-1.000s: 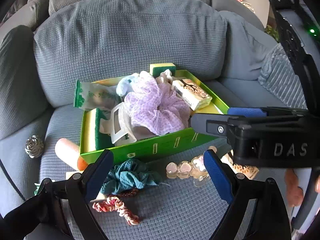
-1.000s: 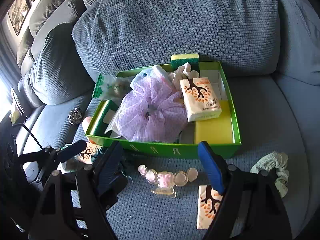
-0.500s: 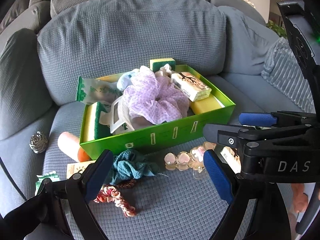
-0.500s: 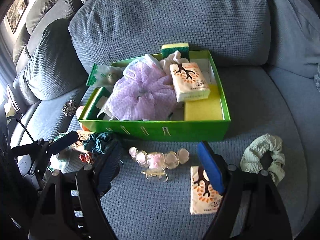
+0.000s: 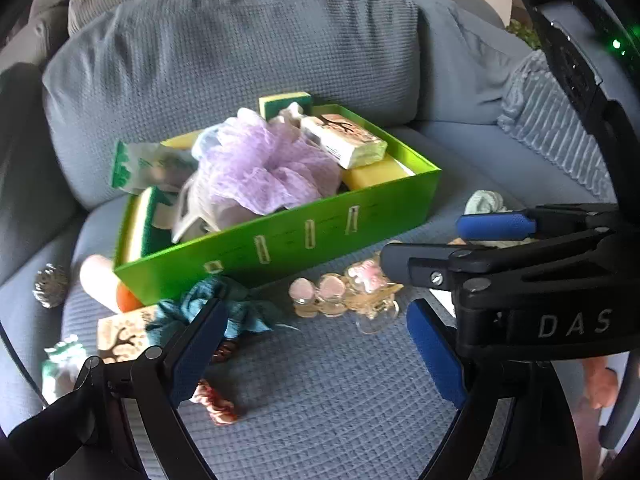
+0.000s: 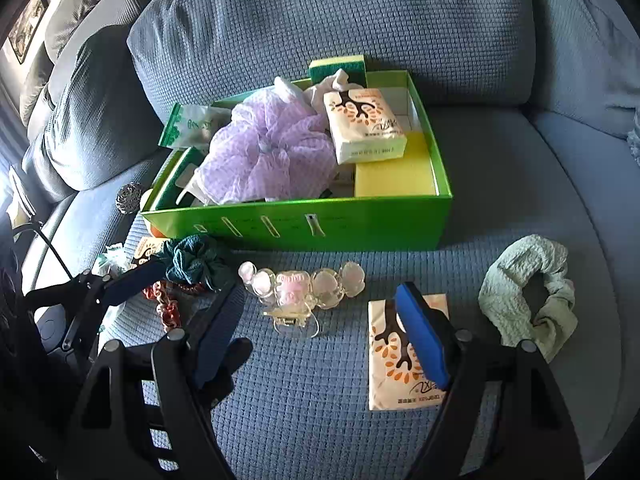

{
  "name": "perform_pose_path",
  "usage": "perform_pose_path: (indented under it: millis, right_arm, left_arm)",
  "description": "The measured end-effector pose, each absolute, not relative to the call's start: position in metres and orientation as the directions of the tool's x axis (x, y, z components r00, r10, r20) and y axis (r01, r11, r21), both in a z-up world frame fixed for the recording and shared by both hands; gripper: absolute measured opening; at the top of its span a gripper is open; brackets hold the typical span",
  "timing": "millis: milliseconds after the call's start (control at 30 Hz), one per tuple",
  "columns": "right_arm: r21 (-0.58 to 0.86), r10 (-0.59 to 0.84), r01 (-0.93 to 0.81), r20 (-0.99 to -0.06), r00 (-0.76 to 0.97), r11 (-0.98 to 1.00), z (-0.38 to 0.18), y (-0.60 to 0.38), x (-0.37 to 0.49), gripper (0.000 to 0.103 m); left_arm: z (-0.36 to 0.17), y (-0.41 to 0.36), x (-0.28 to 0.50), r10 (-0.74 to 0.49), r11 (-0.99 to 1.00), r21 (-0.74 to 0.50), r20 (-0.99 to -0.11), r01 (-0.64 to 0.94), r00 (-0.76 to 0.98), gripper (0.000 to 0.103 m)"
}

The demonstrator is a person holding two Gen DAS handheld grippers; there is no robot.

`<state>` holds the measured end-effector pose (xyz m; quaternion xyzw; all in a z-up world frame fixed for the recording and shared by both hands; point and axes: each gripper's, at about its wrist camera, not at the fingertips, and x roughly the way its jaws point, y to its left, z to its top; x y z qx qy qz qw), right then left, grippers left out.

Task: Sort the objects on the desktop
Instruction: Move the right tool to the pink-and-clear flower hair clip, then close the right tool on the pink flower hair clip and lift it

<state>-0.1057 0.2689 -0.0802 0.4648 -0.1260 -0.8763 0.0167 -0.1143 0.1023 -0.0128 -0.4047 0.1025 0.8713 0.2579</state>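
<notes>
A green box (image 6: 360, 224) (image 5: 280, 240) on the sofa seat holds a purple scrunchie (image 6: 272, 152), a tissue pack (image 6: 362, 124), sponges and more. In front of it lie a clear pink hair clip (image 6: 300, 292) (image 5: 344, 292), a teal scrunchie (image 6: 192, 258) (image 5: 224, 308), a red braided tie (image 6: 166, 306), a tissue pack (image 6: 400, 356) and a pale green scrunchie (image 6: 528, 292). My right gripper (image 6: 320, 340) is open and empty, just short of the clip. My left gripper (image 5: 312, 352) is open and empty, near the teal scrunchie.
Left of the box lie an orange-tipped roll (image 5: 100, 280), a steel scourer (image 5: 50, 284), another tissue pack (image 5: 120, 332) and a green-white packet (image 5: 60, 360). Grey sofa cushions (image 6: 340, 20) rise behind the box. The right gripper's body (image 5: 540, 292) crosses the left wrist view.
Both grippers have drawn back from the box and lowered toward the seat. The items in front of the box now show more fully. Both stay open.
</notes>
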Motion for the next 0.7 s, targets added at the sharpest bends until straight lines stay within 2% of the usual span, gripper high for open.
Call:
perform_pose_path:
  millis: [167, 533, 700]
  right_arm:
    - [0.233, -0.148, -0.083, -0.816, -0.558, -0.969, -0.086, 0.268, -0.106, 0.079]
    - [0.239, -0.157, -0.089, -0.833, -0.531, -0.967, -0.100, 0.268, -0.117, 0.079]
    - [0.239, -0.157, -0.094, -0.840, -0.519, -0.966, -0.106, 0.268, -0.124, 0.079]
  left_arm:
    - [-0.016, 0.102, -0.117, 0.403, -0.834, -0.069, -0.753, -0.547, -0.520, 0.092]
    - [-0.030, 0.108, -0.127, 0.404, -0.822, -0.076, -0.776, -0.565, -0.484, 0.092]
    - [-0.037, 0.107, -0.136, 0.415, -0.828, -0.119, -0.786, -0.548, -0.458, 0.092]
